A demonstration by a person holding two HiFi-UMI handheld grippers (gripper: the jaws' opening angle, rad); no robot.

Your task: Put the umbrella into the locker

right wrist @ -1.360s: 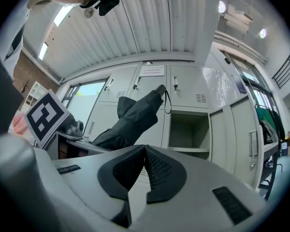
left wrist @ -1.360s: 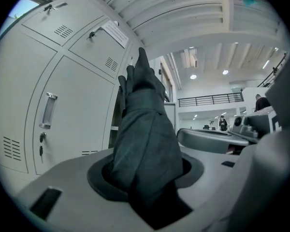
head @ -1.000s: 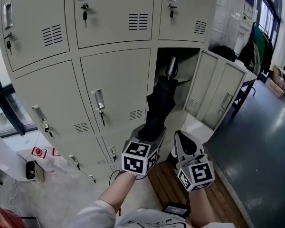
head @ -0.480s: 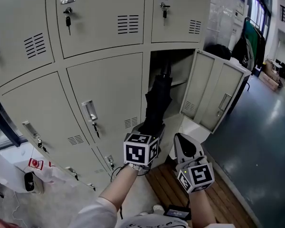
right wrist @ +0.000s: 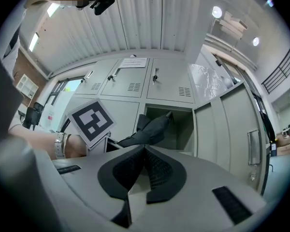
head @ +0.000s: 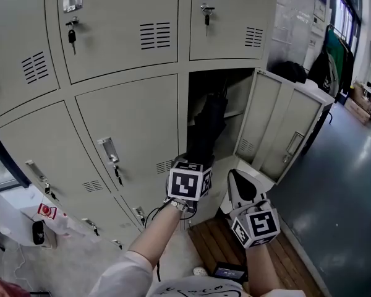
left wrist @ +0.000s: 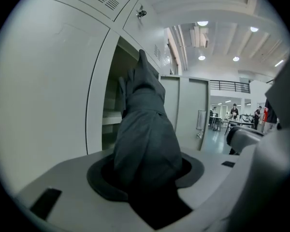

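A folded black umbrella sticks up and forward from my left gripper, which is shut on its lower part. Its upper end reaches into the open locker compartment in the middle row. In the left gripper view the umbrella fills the space between the jaws of my left gripper and points at the dark opening. My right gripper hangs just right of the left one, pads together with nothing between them. The right gripper view shows my right gripper below the umbrella.
The compartment's door stands swung open to the right. Shut grey locker doors with keys in their locks fill the left and top. A wooden platform lies at the foot of the lockers, and dark shiny floor lies to the right.
My left gripper has carried the umbrella forward, so its upper end sits deeper in the open compartment. The right gripper has come forward beside it, still shut.
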